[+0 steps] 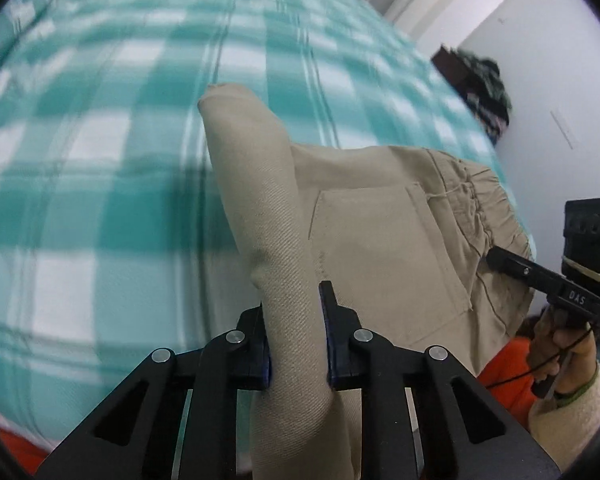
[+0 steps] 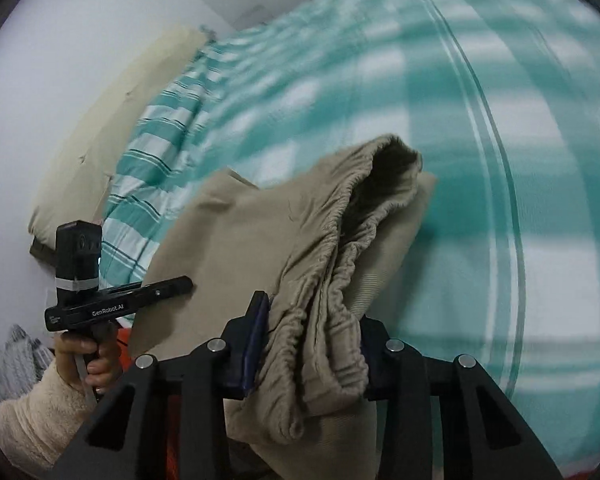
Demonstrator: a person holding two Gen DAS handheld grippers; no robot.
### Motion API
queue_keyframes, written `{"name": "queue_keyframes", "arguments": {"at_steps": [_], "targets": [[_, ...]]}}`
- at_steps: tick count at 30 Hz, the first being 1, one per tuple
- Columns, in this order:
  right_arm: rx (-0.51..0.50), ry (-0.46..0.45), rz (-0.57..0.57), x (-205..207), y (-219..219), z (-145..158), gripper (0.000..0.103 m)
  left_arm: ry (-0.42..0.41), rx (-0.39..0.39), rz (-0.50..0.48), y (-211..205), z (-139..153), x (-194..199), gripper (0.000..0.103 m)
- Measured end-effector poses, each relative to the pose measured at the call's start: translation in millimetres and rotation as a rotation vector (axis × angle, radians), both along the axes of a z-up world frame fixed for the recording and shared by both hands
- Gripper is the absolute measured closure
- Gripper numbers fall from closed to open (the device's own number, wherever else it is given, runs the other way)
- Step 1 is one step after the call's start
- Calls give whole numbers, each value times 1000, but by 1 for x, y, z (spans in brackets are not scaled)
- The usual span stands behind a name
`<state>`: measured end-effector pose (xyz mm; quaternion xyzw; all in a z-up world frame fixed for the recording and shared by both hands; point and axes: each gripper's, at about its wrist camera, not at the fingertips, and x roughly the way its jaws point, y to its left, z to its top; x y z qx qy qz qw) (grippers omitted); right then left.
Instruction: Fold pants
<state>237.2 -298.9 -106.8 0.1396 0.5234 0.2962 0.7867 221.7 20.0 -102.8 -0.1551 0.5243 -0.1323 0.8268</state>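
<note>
Beige pants (image 1: 380,248), both tools clamping fabric

**Materials and finish: findings**

The pants (image 1: 384,240) are matt beige cloth with a visible diagonal twill weave; my right gripper (image 2: 308,344) clamps their gathered, ribbed elastic waistband (image 2: 340,248). My left gripper (image 1: 296,340) is matt black plastic with bright metal pivot pins and blue pads. The bedsheet (image 1: 120,140) is soft matt checked cloth, teal and white. My sleeve (image 2: 28,412) is fuzzy cream fleece.
</note>
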Motion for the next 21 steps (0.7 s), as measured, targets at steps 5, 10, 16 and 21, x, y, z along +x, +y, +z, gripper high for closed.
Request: {"name": "queue_keyframes", "arguments": {"at_steps": [5,10,16,21], "targets": [[-15,-138,25,62,29,44,65,-130,74,38,22,43,60,85],[-10,-226,27,137,48,64,63,-252,269,113,28,52,109,51],[-324,-181,-55,185,33,26,29,-343,527,229,39,31,72,11],[-480,-303,-95,126,1,27,2,-392,626,311,34,29,9,2]]}}
